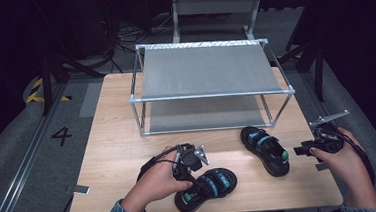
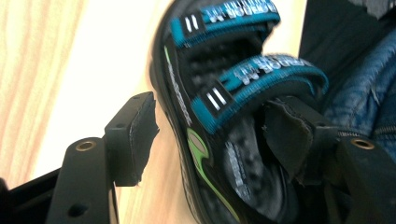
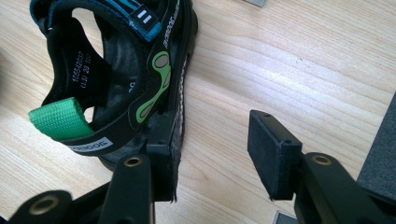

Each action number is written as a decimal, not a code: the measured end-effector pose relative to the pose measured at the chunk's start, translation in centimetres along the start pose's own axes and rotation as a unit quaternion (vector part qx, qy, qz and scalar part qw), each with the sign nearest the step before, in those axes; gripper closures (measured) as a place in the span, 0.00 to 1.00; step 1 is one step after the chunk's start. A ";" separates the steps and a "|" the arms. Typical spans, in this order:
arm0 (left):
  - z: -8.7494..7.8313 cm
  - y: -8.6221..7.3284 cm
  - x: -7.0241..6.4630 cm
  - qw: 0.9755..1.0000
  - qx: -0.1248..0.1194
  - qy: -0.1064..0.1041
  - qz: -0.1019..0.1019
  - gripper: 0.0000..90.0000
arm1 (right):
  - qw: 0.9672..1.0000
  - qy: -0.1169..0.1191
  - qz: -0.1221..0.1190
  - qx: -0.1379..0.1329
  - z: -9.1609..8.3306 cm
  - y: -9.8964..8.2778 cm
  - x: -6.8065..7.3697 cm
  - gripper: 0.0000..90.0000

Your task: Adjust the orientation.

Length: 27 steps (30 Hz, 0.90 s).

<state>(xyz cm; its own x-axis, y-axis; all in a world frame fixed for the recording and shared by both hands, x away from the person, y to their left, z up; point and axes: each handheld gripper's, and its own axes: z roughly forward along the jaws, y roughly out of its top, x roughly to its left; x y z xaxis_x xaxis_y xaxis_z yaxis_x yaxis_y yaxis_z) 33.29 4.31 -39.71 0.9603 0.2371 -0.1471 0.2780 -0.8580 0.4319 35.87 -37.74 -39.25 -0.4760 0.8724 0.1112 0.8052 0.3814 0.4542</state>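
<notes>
High view: two black sandals with teal straps on the wooden bench (image 1: 131, 190), in front of a two-tier metal rack (image 1: 209, 84). Near sandal (image 1: 206, 187) sits at the front edge under the left hand (image 1: 156, 183); far sandal (image 1: 265, 150) lies just in front of the rack's right leg, angled. Left tool (image 1: 193, 178) is down at the near sandal's heel end, but the hand blocks the jaw tips from above. Left gripper view fills that in: jaws apart, one pad inside the sandal (image 2: 233, 116) by the rear strap, the other outside the sole edge over bare bench with a clear gap, so nothing clamped. A denim sleeve (image 2: 364, 93) shows at the right there. Right tool (image 1: 304, 150) is held by the right hand (image 1: 340, 155) just right of the far sandal; from above the jaw gap is too small to read. Right gripper view: jaws apart, one pad touching the sole edge at the heel of that sandal (image 3: 126, 79), the other well clear over bare wood, no grip. It also shows the green heel loop (image 3: 58, 116).
</notes>
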 end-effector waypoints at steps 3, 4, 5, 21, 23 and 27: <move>0.5 0.2 0.2 1.000 -0.002 0.006 0.002 0.38 | 1.000 0.000 -0.001 -0.002 0.0 0.0 0.0 0.61; 0.7 0.2 0.2 1.000 -0.004 0.005 0.002 0.39 | 1.000 0.000 -0.001 -0.003 -0.1 0.0 0.0 0.61; 0.9 0.3 0.2 1.000 0.001 0.007 0.007 0.40 | 1.000 0.000 -0.002 -0.002 -0.1 0.0 0.1 0.61; -0.1 0.7 -0.4 0.999 -0.006 0.029 -0.028 0.78 | 1.000 0.004 -0.009 -0.007 -0.1 0.1 0.3 0.62; -0.5 0.5 0.0 0.998 -0.010 0.045 -0.044 0.78 | 1.000 0.004 -0.007 -0.006 -0.1 0.1 0.3 0.62; -1.3 0.1 1.2 0.994 -0.026 0.074 -0.076 0.78 | 1.000 0.005 -0.006 -0.005 0.0 0.1 0.2 0.62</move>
<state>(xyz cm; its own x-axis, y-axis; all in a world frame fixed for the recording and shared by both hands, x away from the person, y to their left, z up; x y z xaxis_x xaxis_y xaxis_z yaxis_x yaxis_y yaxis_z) 34.48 5.13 -38.70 0.8992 0.4296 -0.0832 0.4170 -0.7835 0.4607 35.80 -37.51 -39.22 -0.4894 0.8644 0.1151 0.7958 0.3887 0.4644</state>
